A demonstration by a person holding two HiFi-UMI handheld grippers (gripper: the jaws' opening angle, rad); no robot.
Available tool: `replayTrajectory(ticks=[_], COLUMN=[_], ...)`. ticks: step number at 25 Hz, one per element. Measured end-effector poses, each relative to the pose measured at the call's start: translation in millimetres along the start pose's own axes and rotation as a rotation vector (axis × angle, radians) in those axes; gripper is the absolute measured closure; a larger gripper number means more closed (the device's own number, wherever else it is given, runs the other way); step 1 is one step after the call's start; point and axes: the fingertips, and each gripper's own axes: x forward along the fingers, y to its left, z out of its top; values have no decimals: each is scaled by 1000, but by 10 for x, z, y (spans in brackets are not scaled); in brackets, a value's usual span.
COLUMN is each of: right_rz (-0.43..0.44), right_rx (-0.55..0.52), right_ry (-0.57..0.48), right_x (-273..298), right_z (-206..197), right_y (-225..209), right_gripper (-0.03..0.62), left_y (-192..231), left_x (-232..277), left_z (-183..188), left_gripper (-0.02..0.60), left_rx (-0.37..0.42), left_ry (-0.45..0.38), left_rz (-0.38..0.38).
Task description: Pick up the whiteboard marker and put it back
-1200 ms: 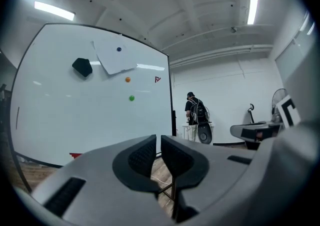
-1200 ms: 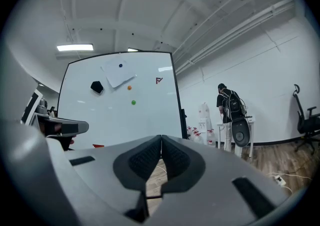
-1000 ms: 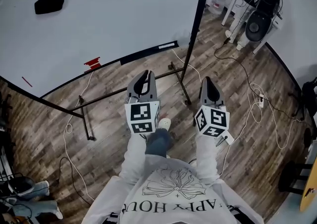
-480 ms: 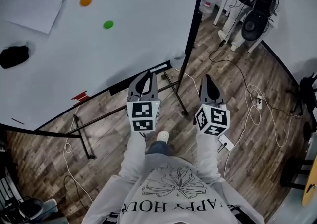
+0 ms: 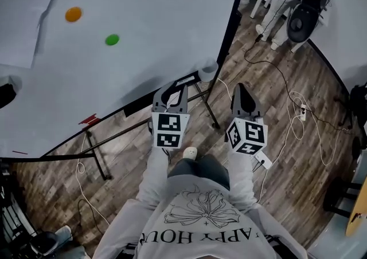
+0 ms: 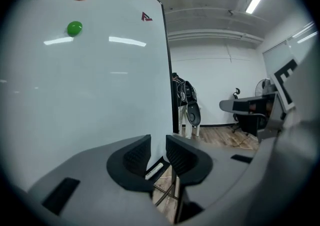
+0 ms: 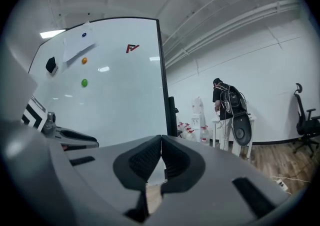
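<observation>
Closer now than a second ago, the large white whiteboard on its black metal stand (image 5: 143,23) fills more of the head view. You have carried both tools in toward its lower right corner.

Nothing of the task is done yet, as far as the views show. The slim white whiteboard marker (image 6: 154,171) lies on the board's black tray (image 5: 140,103), untouched. Your left hand-held gripper (image 5: 174,89) has just been opening. Its jaws stand spread with the marker showing through the gap beyond them, not yet between the pads. Your right hand-held gripper (image 5: 241,87) has its jaws pressed together on nothing. Reaching in, closing on the marker, lifting it and setting it back are all left.

Under you is a grey-brown wood plank floor (image 5: 275,137), with white walls around and a person at a white desk (image 7: 227,100) behind. Thin white cables (image 5: 298,120) trail over the planks. On the board sit a round green magnet (image 5: 112,39) and a round orange magnet (image 5: 73,14).
</observation>
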Motion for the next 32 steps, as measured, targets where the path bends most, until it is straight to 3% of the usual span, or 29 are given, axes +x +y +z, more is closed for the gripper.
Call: replayTrajectory(ticks=[9, 17, 32], right_rz=[58, 96, 93], right_rx=[-27, -18, 8], right_ry=[61, 110, 170], right_x=[306, 493, 895], right_z=[-145, -324, -543], right_y=[-157, -304, -539], right_gripper=[591, 591, 591], left_y=[-99, -146, -7], left_x=[592, 1079, 1692], left_z=[-334, -751, -1331], left_gripper=[486, 482, 455], left_rx=[144, 389, 495], left_ry=[168, 356, 660], left_rz=[-56, -89, -161])
